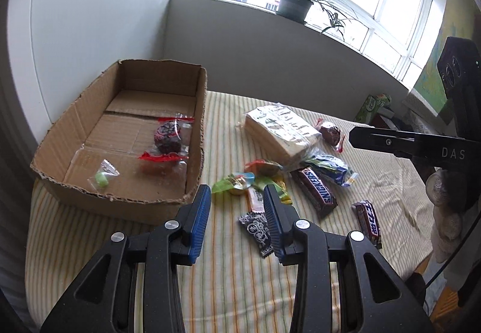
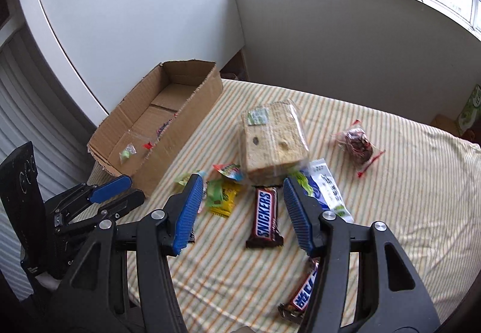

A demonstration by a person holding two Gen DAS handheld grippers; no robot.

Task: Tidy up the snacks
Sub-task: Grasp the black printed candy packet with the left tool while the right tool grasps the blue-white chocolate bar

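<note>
- The left gripper (image 1: pixel 237 197) hovers over the striped bed cover (image 1: pixel 228 282), just beside the near right corner of the cardboard box (image 1: pixel 126 200); its jaws stand apart with nothing between them.
- The right gripper (image 2: pixel 240 206) hangs above the middle of the snack pile, jaws wide apart and empty, with the Snickers bar (image 2: pixel 264 214) lying flat on the cover in line with the gap.
- The box sits at the far left edge of the bed, open at the top. Inside it lie a dark round cake in clear wrap with red ends (image 1: pixel 168 137) and a small green sweet in clear wrap (image 1: pixel 102 178).
- A wrapped loaf of sliced bread (image 2: pixel 272 140) lies near the middle of the bed, touching the pile of small packets.
- A second dark round cake (image 2: pixel 357 143) lies apart, to the right of the bread.
- A white and blue packet (image 2: pixel 326 191) lies just right of the Snickers bar.
- Green and yellow sweet packets (image 2: pixel 222 197) lie between the box and the Snickers bar.
- A second chocolate bar (image 2: pixel 303 294) lies toward the near edge, partly hidden under the right gripper.
- A black patterned packet (image 1: pixel 255 230) lies by the left gripper's right finger.
</note>
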